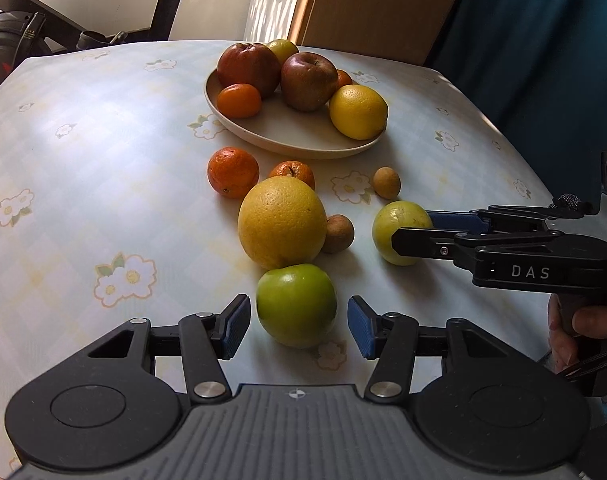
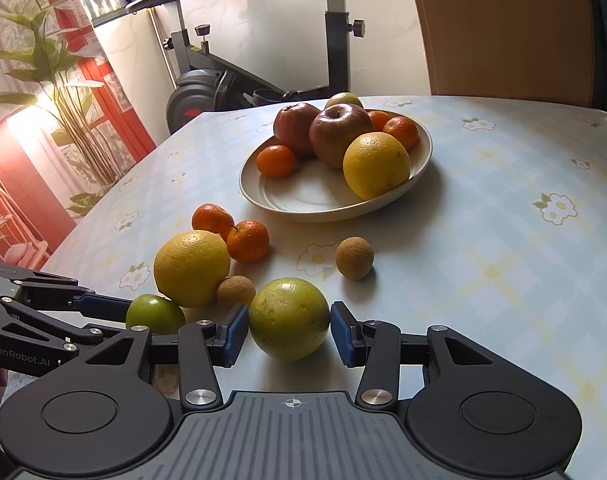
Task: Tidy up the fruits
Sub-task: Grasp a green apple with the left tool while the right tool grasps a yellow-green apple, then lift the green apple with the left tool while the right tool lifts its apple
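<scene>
Fingers on the left gripper stand released, blue pads either side of the round green apple with a clear gap on each flank, no squeeze on it! Over on the right gripper, the fingers are clenched on the round yellow-green fruit, pads touching both its sides, and that fruit sits on the desk.

Now the layout. Everything rests on the pale desk with its flower-print cover, and the landmark is the shallow beige plate. Just in front of the plate lies the big yellow grapefruit, the largest fruit out there. On the plate: two dark red apples, touching each other, a yellow citrus at the rim, and an orange tangerine beside them.

The green apple sits well in front of the plate, just beyond the grapefruit. The yellow-green fruit is in front of the plate too, off to the right. Two loose tangerines lie just before the plate's near rim. Smallest of all, two little brown round fruits rest between plate and grippers, one touching the grapefruit.
</scene>
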The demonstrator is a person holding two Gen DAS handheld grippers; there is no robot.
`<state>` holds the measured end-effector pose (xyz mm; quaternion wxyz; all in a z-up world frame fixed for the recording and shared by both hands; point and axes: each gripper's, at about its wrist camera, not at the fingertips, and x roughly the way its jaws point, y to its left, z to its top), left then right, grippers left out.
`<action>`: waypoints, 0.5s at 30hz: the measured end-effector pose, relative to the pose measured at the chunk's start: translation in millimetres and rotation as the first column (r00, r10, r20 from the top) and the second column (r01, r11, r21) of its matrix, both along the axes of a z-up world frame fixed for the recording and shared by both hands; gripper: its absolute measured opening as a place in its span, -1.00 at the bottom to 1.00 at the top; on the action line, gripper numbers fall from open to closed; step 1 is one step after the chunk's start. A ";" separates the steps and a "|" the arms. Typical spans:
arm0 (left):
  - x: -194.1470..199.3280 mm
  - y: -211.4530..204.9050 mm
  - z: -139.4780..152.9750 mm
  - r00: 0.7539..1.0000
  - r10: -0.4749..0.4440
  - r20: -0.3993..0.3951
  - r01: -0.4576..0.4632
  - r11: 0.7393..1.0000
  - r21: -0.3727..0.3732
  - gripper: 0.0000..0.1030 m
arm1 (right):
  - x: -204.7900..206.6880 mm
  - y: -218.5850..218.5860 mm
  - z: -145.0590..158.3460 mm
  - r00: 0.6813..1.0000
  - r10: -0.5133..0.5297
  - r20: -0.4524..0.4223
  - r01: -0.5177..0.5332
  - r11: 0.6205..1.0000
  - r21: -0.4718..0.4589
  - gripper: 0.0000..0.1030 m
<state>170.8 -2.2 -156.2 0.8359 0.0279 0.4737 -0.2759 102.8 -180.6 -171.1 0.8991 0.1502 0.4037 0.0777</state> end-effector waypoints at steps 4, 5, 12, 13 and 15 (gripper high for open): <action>3.1 -0.9 -4.3 1.000 0.010 -0.013 -0.010 1.000 0.000 0.01 | 0.0 -1.1 -1.0 1.000 -0.007 0.002 0.007 1.000 0.011 -0.19; 4.0 -0.6 -4.6 1.000 0.007 -0.016 -0.007 1.000 -0.011 -0.07 | -0.2 -1.6 -1.3 1.000 -0.009 0.002 0.009 1.000 0.014 -0.19; 0.2 -1.9 -1.4 1.000 -0.006 0.012 0.006 1.000 -0.002 -0.08 | 0.3 -3.1 -2.5 1.000 -0.017 0.002 0.016 0.999 0.028 -0.19; -0.8 -1.4 0.2 1.000 -0.008 0.020 0.008 1.000 -0.003 -0.08 | 0.1 -3.7 -2.8 1.000 -0.019 0.002 0.019 0.999 0.033 -0.19; -3.6 0.4 4.2 0.999 -0.016 0.039 0.016 1.000 -0.004 -0.08 | 0.4 -4.3 -3.4 1.000 -0.023 0.002 0.023 0.999 0.041 -0.19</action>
